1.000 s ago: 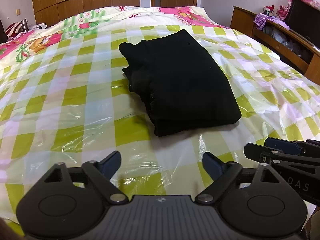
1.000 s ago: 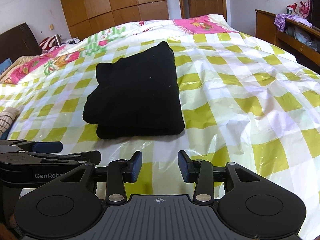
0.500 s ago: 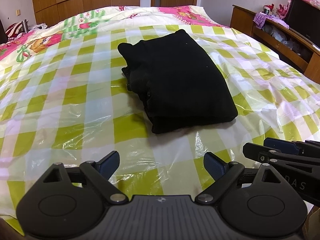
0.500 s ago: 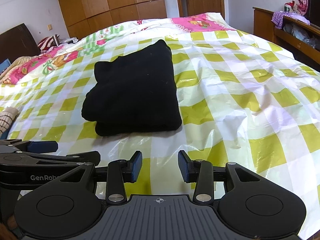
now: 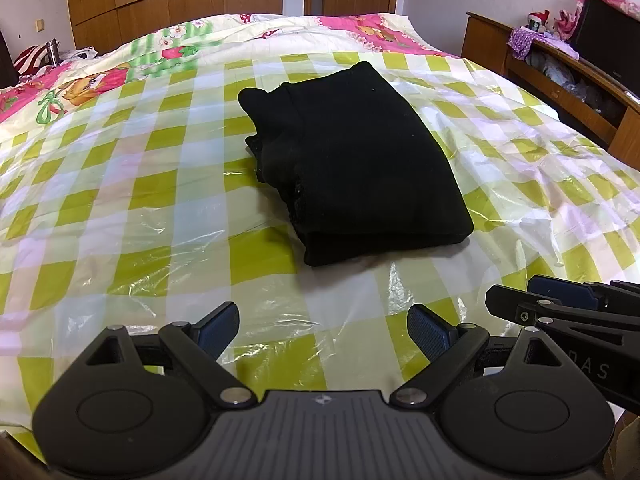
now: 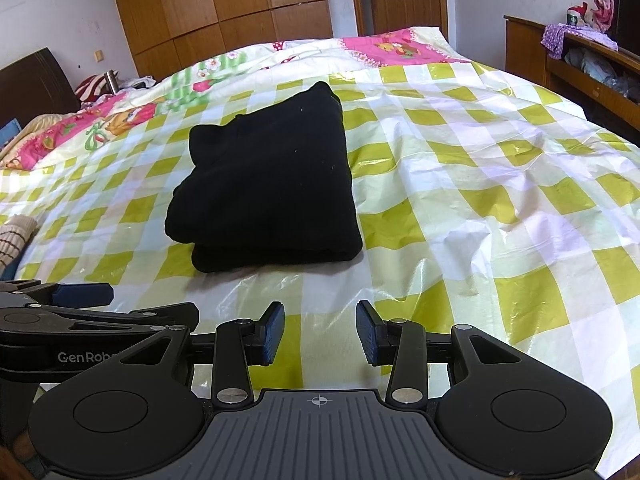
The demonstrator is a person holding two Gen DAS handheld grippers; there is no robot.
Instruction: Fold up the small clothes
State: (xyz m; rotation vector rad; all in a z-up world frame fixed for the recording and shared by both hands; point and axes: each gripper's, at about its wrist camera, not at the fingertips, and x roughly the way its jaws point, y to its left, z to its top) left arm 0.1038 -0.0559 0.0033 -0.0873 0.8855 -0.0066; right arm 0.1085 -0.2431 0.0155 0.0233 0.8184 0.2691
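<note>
On checked plastic sheet (image 5: 120, 216), folded black garment (image 5: 360, 160), left hand-held gripper (image 5: 322, 330) and right hand-held gripper (image 6: 320, 332) empty, jaws apart.

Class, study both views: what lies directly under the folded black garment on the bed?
The black garment rests on the green-and-white checked plastic sheet, which spreads out around it on every side. Whatever lies beneath that sheet under the garment is covered and cannot be seen.

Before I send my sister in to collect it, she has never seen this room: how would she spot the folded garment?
Look at the big bed under its yellow-green and white checked plastic sheet. Near the sheet's middle lies the black garment, folded into a thick rectangular bundle. It is the only dark, plain thing on the checks; the pink cartoon quilt lies beyond it.
</note>
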